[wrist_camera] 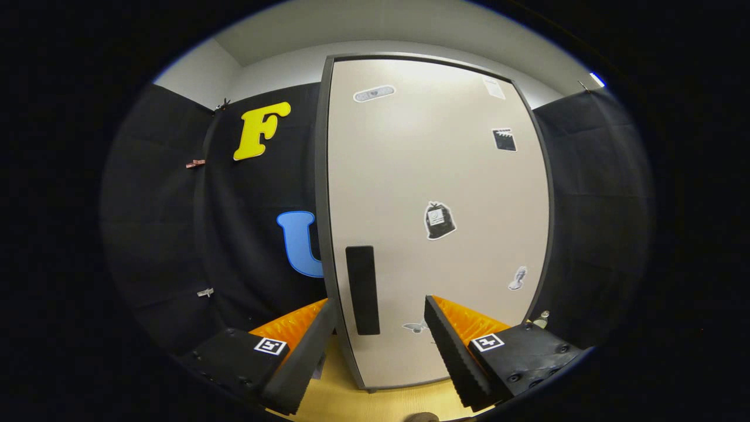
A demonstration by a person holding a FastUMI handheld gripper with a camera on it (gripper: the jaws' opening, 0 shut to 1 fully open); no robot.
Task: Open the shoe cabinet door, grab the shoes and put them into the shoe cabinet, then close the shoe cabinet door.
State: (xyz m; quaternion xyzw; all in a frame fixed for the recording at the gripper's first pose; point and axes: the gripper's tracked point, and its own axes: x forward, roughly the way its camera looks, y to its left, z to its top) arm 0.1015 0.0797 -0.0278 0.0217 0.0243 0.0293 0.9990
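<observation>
The hand-held gripper (381,346) sits nearest, its two fingers (454,351) spread wide apart and pinching nothing. Beneath them runs a pale wooden tabletop (375,404). Just ahead stands the shoe cabinet (433,234), a tall upright unit with a dark frame. Its cream shoe cabinet door (410,176) is closed flat, so whatever the cabinet holds cannot be seen. A dark vertical handle (362,290) is fixed near the door's left edge, between the fingers and closer to the left one. Several small stickers (439,221) dot the door. Behind the cabinet hangs the booth's black cloth wall (176,234).
</observation>
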